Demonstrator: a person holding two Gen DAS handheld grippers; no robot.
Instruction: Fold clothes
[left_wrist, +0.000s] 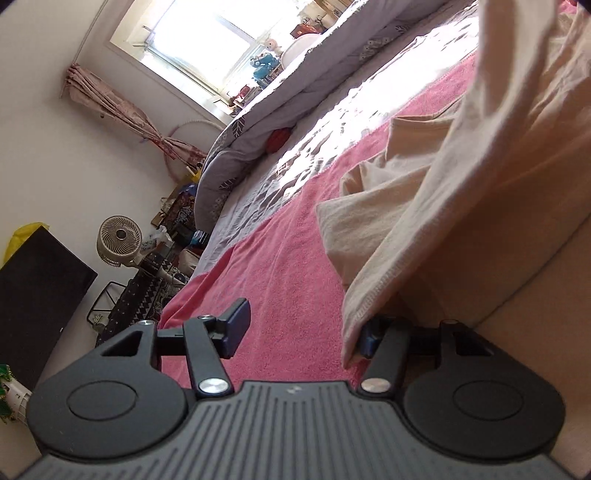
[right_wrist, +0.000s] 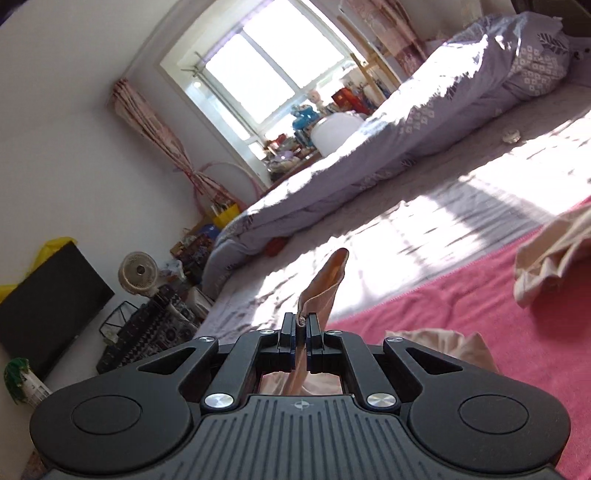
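Left gripper (left_wrist: 299, 332) jaws wide open, beige garment (left_wrist: 424, 206) hem draped against the right-hand jaw, unclamped. Right gripper (right_wrist: 302, 326) jaws shut on a garment edge; the rest trails right over the pink blanket (right_wrist: 498, 314) on the bed.

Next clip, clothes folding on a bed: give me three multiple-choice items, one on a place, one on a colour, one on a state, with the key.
1. Where does the beige garment lie?
A. on the pink blanket
B. on the floor
C. on the windowsill

2. What colour is the rolled duvet?
A. green
B. lilac-grey
C. black

3. How do the right tongs stand?
A. wide open, empty
B. shut on beige cloth
C. out of view

Key: 1 A, the garment spreads over the pink blanket; 2 B, pale lilac-grey with a leaf print; 3 B, a cloth strip sticks up between the closed pads.
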